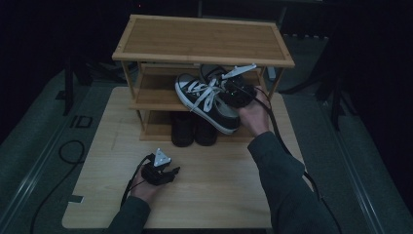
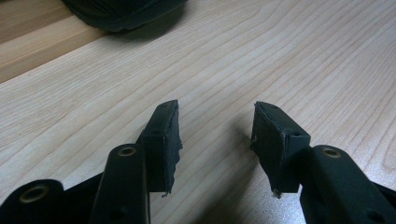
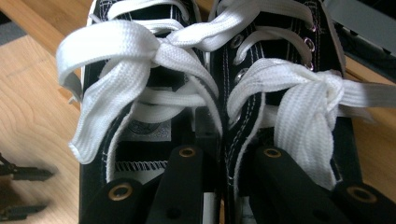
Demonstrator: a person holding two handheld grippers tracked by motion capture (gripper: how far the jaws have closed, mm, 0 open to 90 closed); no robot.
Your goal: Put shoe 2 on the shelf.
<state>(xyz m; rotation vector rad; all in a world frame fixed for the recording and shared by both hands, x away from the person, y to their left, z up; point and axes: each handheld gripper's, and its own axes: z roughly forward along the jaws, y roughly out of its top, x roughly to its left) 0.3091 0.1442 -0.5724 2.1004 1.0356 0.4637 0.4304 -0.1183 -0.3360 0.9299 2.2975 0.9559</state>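
At centre frame my right gripper (image 1: 234,90) fingers pinch both black-and-white sneakers (image 1: 207,100) together; they could slip off the shoe rack (image 1: 146,100). Left gripper (image 1: 163,173) fingers gape wide, empty.

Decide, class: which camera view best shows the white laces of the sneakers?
The right gripper view: the white laces lie close and sharp, bows readable. The high view shows them small and dim. The left gripper view gives tabletop instead.
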